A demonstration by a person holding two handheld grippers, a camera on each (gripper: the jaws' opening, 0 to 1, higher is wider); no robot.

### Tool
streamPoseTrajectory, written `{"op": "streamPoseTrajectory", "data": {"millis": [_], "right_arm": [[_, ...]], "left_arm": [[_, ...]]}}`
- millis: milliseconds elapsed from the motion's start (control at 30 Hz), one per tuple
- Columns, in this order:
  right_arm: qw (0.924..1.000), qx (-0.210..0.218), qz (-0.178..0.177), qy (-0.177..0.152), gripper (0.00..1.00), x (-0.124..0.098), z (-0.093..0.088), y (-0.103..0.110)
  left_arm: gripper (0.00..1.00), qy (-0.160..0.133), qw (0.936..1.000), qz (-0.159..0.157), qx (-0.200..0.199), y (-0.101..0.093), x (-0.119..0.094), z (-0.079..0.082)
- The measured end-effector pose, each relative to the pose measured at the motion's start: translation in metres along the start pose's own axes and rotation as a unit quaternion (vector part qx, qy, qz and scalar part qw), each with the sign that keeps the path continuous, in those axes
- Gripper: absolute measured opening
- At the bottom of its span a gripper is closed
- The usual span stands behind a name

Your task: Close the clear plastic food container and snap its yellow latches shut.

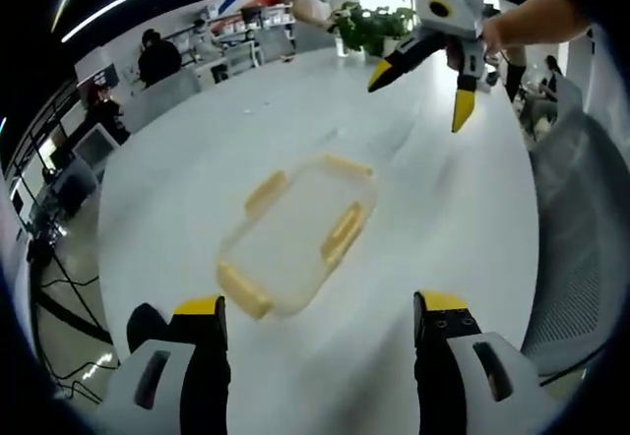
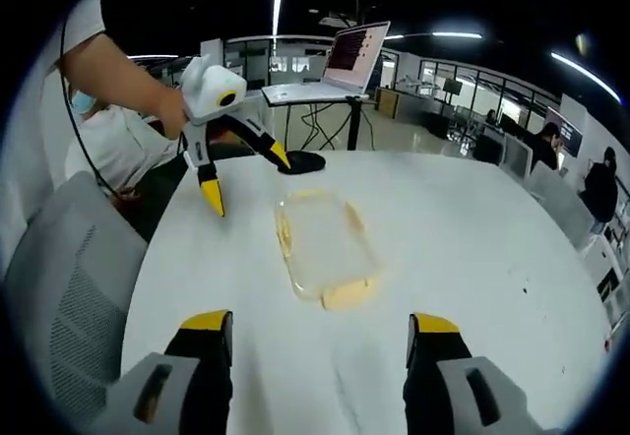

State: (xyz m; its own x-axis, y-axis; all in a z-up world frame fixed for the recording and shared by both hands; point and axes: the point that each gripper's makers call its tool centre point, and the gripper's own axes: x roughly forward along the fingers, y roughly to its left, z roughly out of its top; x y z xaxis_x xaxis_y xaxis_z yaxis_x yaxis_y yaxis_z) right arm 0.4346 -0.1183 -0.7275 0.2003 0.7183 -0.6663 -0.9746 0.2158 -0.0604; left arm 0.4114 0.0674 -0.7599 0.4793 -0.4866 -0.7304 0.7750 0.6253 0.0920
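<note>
While lying flat on the white surface (image 1: 463,228), clear container (image 1: 295,233) with yellow latches (image 1: 344,233) near the middle, touched by nothing. Left gripper (image 2: 240,171) up above, jaws wide apart. Right gripper (image 1: 425,91) up too, jaws wide apart, holding nothing.

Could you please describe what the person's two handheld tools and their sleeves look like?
Both the left tool and the right tool have white-grey bodies and black jaws with yellow tips. A thin black cable runs by the arm in the right gripper view. The person wears a white shirt with short sleeves.
</note>
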Motion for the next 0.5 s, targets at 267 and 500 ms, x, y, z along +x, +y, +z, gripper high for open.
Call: {"op": "streamPoseTrajectory", "data": {"millis": [267,500], "right_arm": [[0.9992,-0.031,0.014,0.020,0.70,0.010,-0.001,-0.005],[0.9970,-0.060,0.024,0.042,0.70,0.018,-0.003,-0.010]], "left_arm": [[0.76,0.011,0.9997,-0.006,0.022,0.012,0.001,-0.001],[0.75,0.025,0.9989,-0.017,0.036,0.019,0.003,-0.005]]}}
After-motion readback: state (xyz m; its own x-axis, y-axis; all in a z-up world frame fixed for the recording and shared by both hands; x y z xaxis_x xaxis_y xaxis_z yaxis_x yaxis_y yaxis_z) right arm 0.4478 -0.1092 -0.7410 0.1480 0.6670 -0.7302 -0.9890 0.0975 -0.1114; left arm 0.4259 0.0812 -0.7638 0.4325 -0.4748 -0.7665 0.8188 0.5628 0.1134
